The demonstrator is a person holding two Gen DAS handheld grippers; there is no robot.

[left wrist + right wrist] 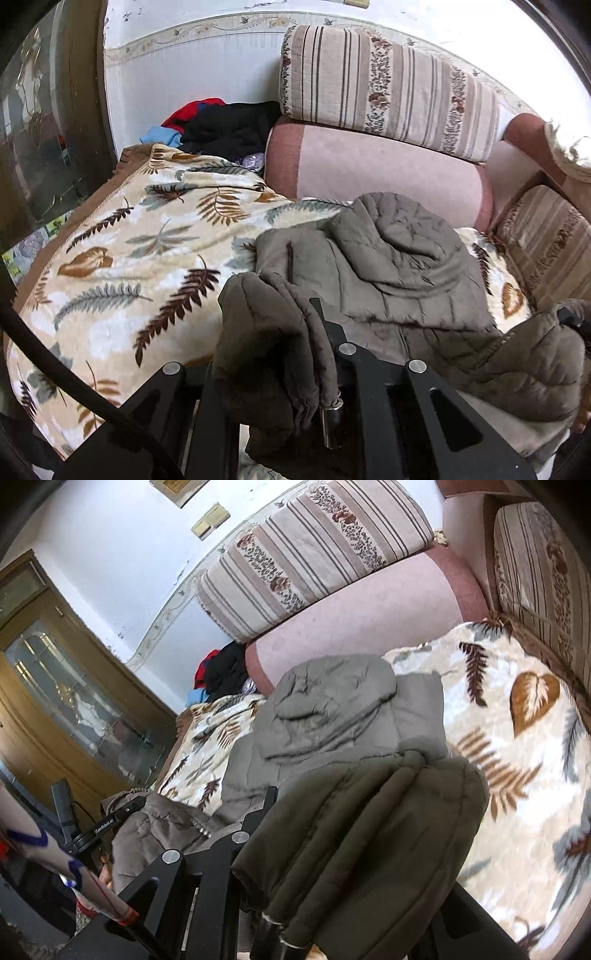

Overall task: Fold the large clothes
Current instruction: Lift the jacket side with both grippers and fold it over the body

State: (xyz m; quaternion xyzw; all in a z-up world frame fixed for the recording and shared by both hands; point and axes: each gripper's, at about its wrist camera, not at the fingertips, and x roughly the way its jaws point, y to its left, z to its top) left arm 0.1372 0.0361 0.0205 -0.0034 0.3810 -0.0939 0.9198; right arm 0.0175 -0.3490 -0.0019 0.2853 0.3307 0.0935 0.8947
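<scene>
Here, one olive quilted jacket (399,258) spread on a leaf-print blanket (122,266) over the pink sofa (369,166), hood toward the backrest. Left gripper (295,354) clamped on a bunched fold of it; right gripper (332,830) likewise, fabric draping over the fingers and hiding them. Behind, two striped cushions (388,88) and one heap of black, red and blue clothes (221,122).

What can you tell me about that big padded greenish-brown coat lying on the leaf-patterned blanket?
The olive-brown quilted puffer jacket looks soft and puffy, stitched in padded channels. Its hood lies crumpled on top, towards the pink sofa back. It rests on the cream leaf-print blanket, partly folded. Both bottom corners are raised off the blanket: the left gripper has its jaws clamped on one bunched edge, the right gripper on the other.
</scene>
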